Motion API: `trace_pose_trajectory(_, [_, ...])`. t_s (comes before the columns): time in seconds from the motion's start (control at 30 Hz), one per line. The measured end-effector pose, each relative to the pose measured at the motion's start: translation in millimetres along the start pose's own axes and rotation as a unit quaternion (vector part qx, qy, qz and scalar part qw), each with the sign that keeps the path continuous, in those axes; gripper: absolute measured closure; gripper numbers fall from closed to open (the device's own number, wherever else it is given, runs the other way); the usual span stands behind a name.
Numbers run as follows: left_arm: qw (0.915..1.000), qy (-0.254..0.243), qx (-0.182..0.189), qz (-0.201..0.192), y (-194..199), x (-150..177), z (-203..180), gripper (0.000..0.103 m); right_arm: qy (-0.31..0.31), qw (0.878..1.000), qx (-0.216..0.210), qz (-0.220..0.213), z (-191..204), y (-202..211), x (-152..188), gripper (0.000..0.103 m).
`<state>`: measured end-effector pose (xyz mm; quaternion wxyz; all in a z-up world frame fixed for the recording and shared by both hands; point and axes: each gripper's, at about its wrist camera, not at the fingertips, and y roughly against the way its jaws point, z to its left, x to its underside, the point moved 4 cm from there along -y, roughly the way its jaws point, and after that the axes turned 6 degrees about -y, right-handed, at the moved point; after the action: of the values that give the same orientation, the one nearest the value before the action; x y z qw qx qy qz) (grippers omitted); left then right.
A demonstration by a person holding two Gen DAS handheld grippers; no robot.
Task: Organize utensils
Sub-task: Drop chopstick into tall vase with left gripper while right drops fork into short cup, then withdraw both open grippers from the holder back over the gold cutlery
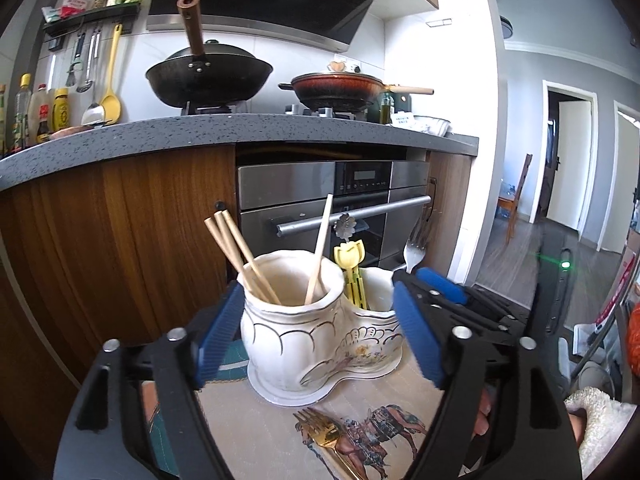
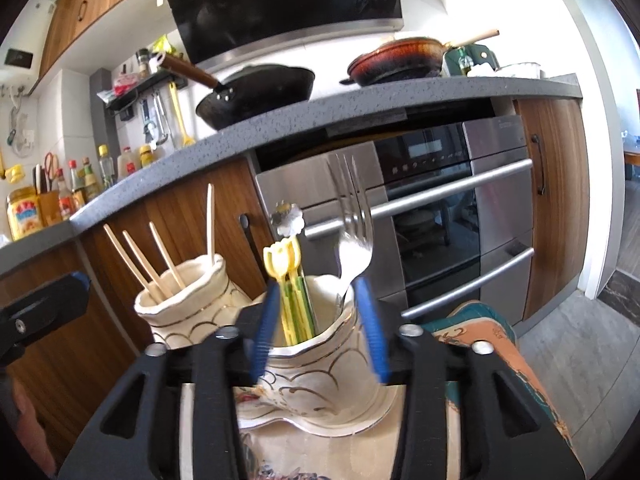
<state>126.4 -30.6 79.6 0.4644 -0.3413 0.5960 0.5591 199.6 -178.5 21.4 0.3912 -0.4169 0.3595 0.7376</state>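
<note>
A white ceramic two-cup utensil holder (image 1: 304,340) stands on a printed mat (image 1: 280,432). Its left cup holds several wooden chopsticks (image 1: 236,252). Its right cup (image 2: 320,360) holds a yellow flower-topped utensil (image 2: 286,260), a silver flower-topped one (image 2: 287,218) and a silver fork (image 2: 354,236). A gold fork (image 1: 324,436) lies on the mat in front. My left gripper (image 1: 316,336) is open, its jaws either side of the left cup. My right gripper (image 2: 320,328) is open around the right cup, empty; it also shows in the left wrist view (image 1: 440,284).
Behind stand wooden cabinets (image 1: 120,240), a steel oven (image 1: 340,200) with bar handles and a grey counter (image 1: 240,132) carrying a black wok (image 1: 208,76) and a red pan (image 1: 340,88). Bottles stand at the far left (image 1: 40,112). The floor lies to the right.
</note>
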Motion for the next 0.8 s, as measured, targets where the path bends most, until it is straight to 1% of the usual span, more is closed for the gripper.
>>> trace_pose_trajectory(0.07, [1.0,0.008,-0.003,-0.001,4.9,2.5,2.7,0.021,-0.005,1.0,-0.004,-0.008,-1.1,9.6,-2.6,0.036])
trace_pose_trajectory(0.13, [0.9998,0.016,-0.007,-0.003,10.8,5.8,5.8,0.019,-0.012,1.0,-0.009,-0.017,-2.3,20.2,-4.4,0.026])
trace_pose_trajectory(0.2, [0.9996,0.025,-0.01,-0.003,15.5,8.9,8.8,0.016,-0.014,1.0,-0.008,-0.026,-3.3,30.4,-5.9,0.022])
trace_pose_trajectory(0.27, [0.9994,0.033,-0.011,-0.002,21.7,12.8,11.8,0.014,-0.013,0.999,-0.004,-0.031,-5.0,39.9,-5.9,0.015])
trace_pose_trajectory(0.4, [0.9992,0.035,-0.02,0.0,37.2,24.3,13.1,0.007,-0.017,0.999,0.001,-0.04,-10.8,60.5,-1.7,0.009])
trace_pose_trajectory(0.53, [0.9991,0.03,-0.028,0.011,48.9,37.8,12.6,0.006,-0.001,0.999,0.013,-0.033,-10.1,74.9,9.2,0.006])
trace_pose_trajectory(0.63, [0.9986,0.032,-0.03,0.028,55.1,52.3,13.7,0.006,0.023,0.999,0.018,-0.022,-5.0,84.5,21.4,0.005])
trace_pose_trajectory(0.8, [0.9959,0.031,-0.041,0.075,56.1,80.6,15.7,0.006,0.049,0.999,0.02,0.004,2.0,94.9,40.6,0.005])
